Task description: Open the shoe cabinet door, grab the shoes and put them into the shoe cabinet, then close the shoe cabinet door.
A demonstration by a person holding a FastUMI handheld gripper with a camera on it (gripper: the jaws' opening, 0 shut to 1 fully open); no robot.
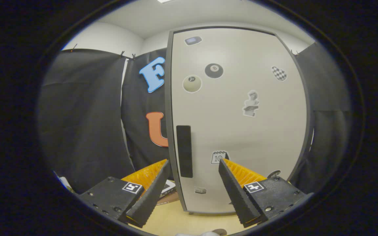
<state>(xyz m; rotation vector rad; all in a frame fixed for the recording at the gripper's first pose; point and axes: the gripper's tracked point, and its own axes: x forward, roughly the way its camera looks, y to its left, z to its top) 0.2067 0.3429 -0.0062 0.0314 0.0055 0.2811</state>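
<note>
Tall pale grey shoe cabinet door with a dark frame: stands upright just ahead of the fingers, closed as far as the view tells. Its left edge lies between the two fingers.

Flat black rectangular handle strip: set vertically on the door beside the left edge, at lower height, between the fingers and just beyond their tips.

Stickers on the door: a black eight-ball, a cream ball, a checkered oval, a pale bust figure, a calendar icon near the right fingertip, and a small dark tile at the top.

Two-finger gripper: fingers spread wide, nothing between them; whether either tip touches the door cannot be told.

Light wooden floor: shows below the door and between the finger bases.

Black cloth booth wall: hangs to the left of and behind the cabinet, and again on its right.

White ceiling: above the cabinet.
</note>
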